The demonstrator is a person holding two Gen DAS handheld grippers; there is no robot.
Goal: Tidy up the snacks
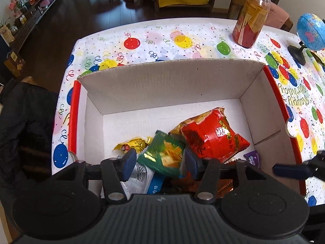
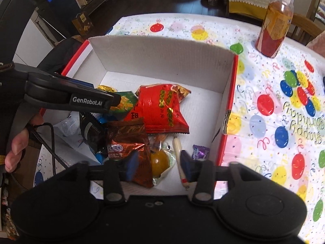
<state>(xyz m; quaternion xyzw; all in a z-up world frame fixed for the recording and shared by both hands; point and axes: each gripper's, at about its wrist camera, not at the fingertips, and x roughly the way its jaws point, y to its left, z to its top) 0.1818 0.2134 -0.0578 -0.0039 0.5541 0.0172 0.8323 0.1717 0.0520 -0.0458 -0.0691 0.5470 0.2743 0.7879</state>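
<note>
A white-walled cardboard box (image 1: 168, 85) with red outer sides holds several snack packets. My left gripper (image 1: 160, 161) hangs open over its near side, and a green chip packet (image 1: 164, 154) lies loose and blurred between the blue pads. Beside it are a red bag (image 1: 211, 136), a yellow packet (image 1: 132, 145) and a purple candy (image 1: 252, 158). My right gripper (image 2: 159, 166) is open above a brown Oreo packet (image 2: 130, 140), an orange jelly cup (image 2: 159, 160) and a thin sausage stick (image 2: 177, 152), gripping none of them. The left gripper (image 2: 113, 101) reaches in from the left.
A tall drink bottle (image 1: 251, 18) and a small globe (image 1: 308, 30) stand on the balloon-print tablecloth (image 2: 270, 105) behind and right of the box. A dark jacket (image 1: 26, 122) hangs left of the table. A person's hand (image 2: 16, 148) holds the left gripper.
</note>
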